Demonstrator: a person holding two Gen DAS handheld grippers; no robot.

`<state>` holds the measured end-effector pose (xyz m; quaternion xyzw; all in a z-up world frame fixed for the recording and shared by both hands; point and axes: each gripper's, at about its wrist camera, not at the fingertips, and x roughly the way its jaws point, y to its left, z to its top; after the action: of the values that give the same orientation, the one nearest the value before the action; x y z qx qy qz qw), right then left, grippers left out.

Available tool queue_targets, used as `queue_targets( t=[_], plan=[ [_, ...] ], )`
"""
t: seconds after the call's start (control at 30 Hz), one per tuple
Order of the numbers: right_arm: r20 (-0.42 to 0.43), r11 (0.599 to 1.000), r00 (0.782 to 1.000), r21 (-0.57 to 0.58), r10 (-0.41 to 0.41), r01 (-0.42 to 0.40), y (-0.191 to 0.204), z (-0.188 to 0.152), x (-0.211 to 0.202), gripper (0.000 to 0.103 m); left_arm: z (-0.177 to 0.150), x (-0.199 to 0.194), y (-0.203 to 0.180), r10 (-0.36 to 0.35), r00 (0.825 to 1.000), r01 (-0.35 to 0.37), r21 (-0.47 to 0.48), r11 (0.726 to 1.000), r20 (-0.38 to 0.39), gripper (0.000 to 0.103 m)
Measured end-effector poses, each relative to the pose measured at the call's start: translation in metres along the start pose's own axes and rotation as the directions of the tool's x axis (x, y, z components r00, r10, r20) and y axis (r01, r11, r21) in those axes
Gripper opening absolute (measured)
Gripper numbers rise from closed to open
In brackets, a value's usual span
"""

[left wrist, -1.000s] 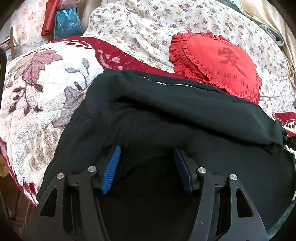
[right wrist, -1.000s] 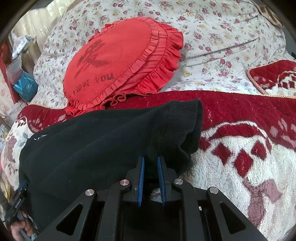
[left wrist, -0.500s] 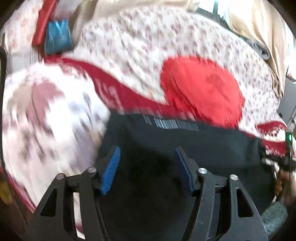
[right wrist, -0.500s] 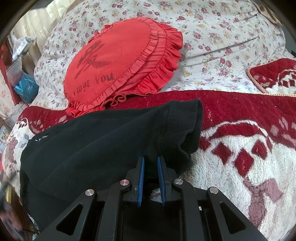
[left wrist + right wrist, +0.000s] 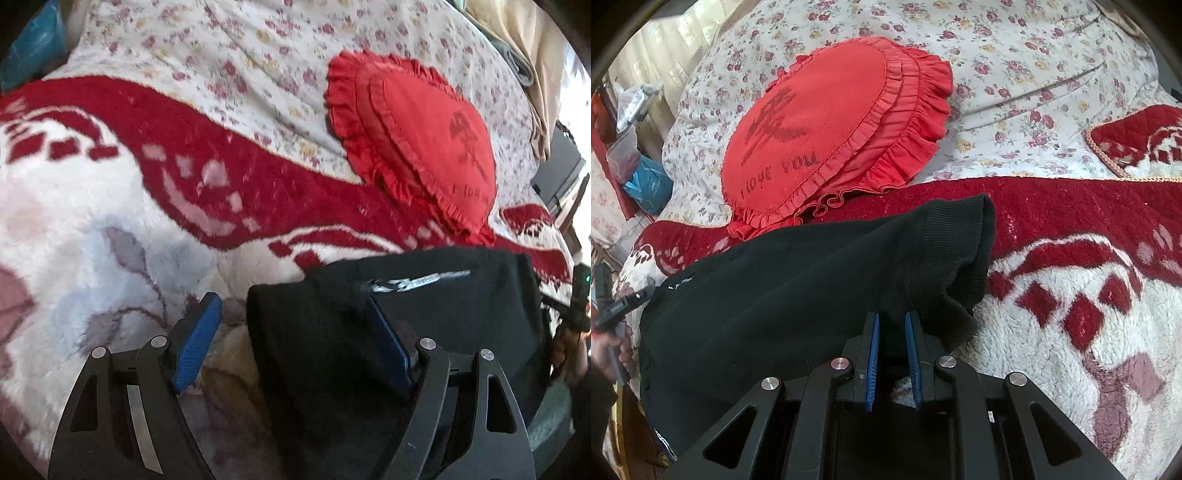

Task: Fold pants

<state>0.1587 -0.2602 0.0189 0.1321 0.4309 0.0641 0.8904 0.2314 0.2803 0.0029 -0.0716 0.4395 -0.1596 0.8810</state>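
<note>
The black pants [image 5: 798, 295] lie folded on the red-and-white fleece blanket [image 5: 1071, 295], near a red heart-shaped cushion [image 5: 827, 122]. The right gripper [image 5: 891, 328] is clenched on the fabric beside the ribbed cuff [image 5: 956, 254]. The left gripper [image 5: 291, 332] has just been spreading its jaws, released, the pants' left edge lying loose between them.

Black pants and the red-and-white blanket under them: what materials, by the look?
Black pants: matte knit, probably cotton fleece; the cuff shows fine ribbing. Red-and-white blanket: plush, likely synthetic fleece; fuzzy raised pile that clumps in tufts. Fibre content can't be confirmed.
</note>
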Motion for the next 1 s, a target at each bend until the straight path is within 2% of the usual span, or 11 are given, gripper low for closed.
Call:
queue_targets(
  t=[0.07,0.2,0.27,0.3,0.4,0.43,0.7,0.87,1.0],
  plan=[
    [0.001,1.000,1.000,0.000,-0.001,0.001,0.000,0.000,0.000,0.013,-0.001,0.007,0.007,-0.012,1.000,0.012,-0.022,1.000,0.005,0.078],
    [0.000,1.000,1.000,0.000,0.000,0.000,0.000,0.000,0.000,0.013,0.004,0.011,0.009,-0.083,0.996,0.084,-0.058,0.995,0.035,0.075],
    [0.000,1.000,1.000,0.000,-0.001,0.001,0.000,0.000,0.000,0.013,0.008,0.015,0.008,-0.122,0.992,0.122,-0.082,0.989,0.016,0.055],
    [-0.001,1.000,1.000,-0.001,0.000,0.000,0.000,0.000,0.000,0.013,0.009,0.016,0.006,-0.116,0.993,0.116,-0.082,0.990,0.009,0.051],
    [0.000,1.000,1.000,-0.001,0.000,0.000,0.001,-0.001,0.001,0.013,0.010,0.005,-0.001,-0.101,0.995,0.102,-0.056,0.993,0.020,0.023],
    [0.000,1.000,1.000,-0.002,-0.001,0.001,0.001,-0.001,0.001,0.013,0.010,-0.001,-0.005,-0.091,0.995,0.093,-0.038,0.995,0.029,0.008],
    [0.026,0.999,0.999,0.034,0.037,-0.037,-0.006,0.001,-0.005,0.013,0.011,-0.061,-0.044,-0.084,0.991,0.077,0.069,0.995,0.103,0.006],
    [0.144,0.996,0.989,0.074,0.038,-0.049,-0.019,0.014,-0.047,0.018,0.008,-0.100,-0.070,-0.091,0.984,0.076,0.099,0.992,0.156,0.006],
    [0.154,0.993,0.986,0.084,0.069,-0.083,-0.050,0.041,-0.077,0.026,-0.001,-0.123,-0.094,-0.053,0.982,0.027,0.142,0.989,0.180,0.006]
  ],
)
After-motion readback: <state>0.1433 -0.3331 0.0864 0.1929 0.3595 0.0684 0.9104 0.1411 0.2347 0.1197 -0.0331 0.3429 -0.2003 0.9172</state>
